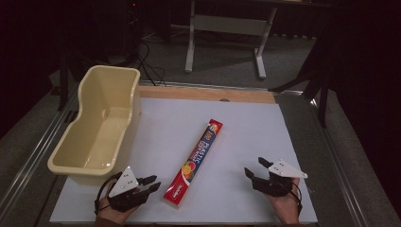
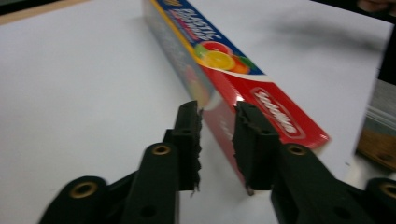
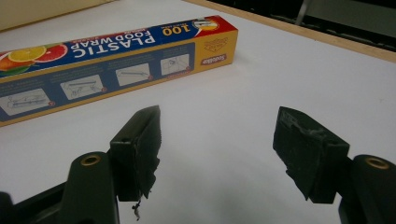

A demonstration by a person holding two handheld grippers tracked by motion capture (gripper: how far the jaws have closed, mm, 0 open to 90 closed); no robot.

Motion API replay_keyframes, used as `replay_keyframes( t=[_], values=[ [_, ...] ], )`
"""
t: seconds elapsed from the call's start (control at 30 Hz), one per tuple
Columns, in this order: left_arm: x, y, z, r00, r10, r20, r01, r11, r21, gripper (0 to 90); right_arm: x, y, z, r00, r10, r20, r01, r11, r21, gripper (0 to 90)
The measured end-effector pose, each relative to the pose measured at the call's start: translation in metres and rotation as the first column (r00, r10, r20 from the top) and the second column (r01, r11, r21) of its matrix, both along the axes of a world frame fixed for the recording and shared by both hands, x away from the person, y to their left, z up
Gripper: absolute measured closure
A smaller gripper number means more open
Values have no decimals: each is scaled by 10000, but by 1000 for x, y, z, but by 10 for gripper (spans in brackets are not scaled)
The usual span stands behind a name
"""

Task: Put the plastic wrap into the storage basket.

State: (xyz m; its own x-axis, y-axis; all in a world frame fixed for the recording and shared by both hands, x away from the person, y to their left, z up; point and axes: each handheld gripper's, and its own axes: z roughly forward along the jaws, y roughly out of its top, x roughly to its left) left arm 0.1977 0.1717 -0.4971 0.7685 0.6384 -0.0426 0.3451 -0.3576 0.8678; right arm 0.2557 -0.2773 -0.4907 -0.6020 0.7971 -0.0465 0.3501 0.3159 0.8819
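Starting out, hardly anything done. Lay flat on the white table (image 1: 246, 118): long plastic wrap box (image 1: 194, 161), slanting from 1 o'clock down to 7 o'clock, not lifted. Sat empty at 10 o'clock: cream tub (image 1: 97, 125). Waited at 7 o'clock beside the box end: left gripper (image 1: 149, 183), jaws spread, pinching nothing. Waited at 5 o'clock: right gripper (image 1: 255, 168), jaws spread wide, empty. Left to do: grabbing, lifting, probably dropping into the tub.

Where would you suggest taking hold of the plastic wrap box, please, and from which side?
Grip the plastic wrap box across its narrow width, near its red near end, probably best coming from the left side. It lies flat and long on the white board, too long to span lengthwise. The left gripper is already beside that end, its jaws open and lined up on the box.
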Motion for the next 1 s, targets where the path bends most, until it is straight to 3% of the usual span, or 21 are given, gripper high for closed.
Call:
replay_keyframes(
  t=[0.17, 0.33, 0.4, 0.83, 0.9, 1.0],
  values=[
    [-2, -2, -2, 9986, -511, -138, 511, 9987, 25, 896, 1, 0, -1, 10000, 47, -29, -47, 10000, -34, 318],
    [-6, -6, -5, 9930, -1072, -488, 1083, 9939, 214, 900, 2, 1, -1, 10000, 66, -73, -66, 10000, -44, 319],
    [-7, -10, -8, 9884, -1331, -727, 1367, 9895, 466, 900, 2, 1, -1, 9999, 67, -75, -67, 10000, -27, 320],
    [-9, -8, -14, 9828, -1304, -1304, 1432, 9852, 946, 900, 3, 3, -2, 9998, 116, -148, -117, 9999, -35, 326],
    [-9, -9, -17, 9801, -1305, -1497, 1517, 9784, 1406, 900, 3, 3, -2, 9998, 138, -154, -138, 9999, -46, 328],
    [-9, -10, -18, 9784, -1387, -1532, 1607, 9767, 1421, 900, 3, 3, -2, 9998, 149, -157, -149, 9999, -21, 330]
  ],
)
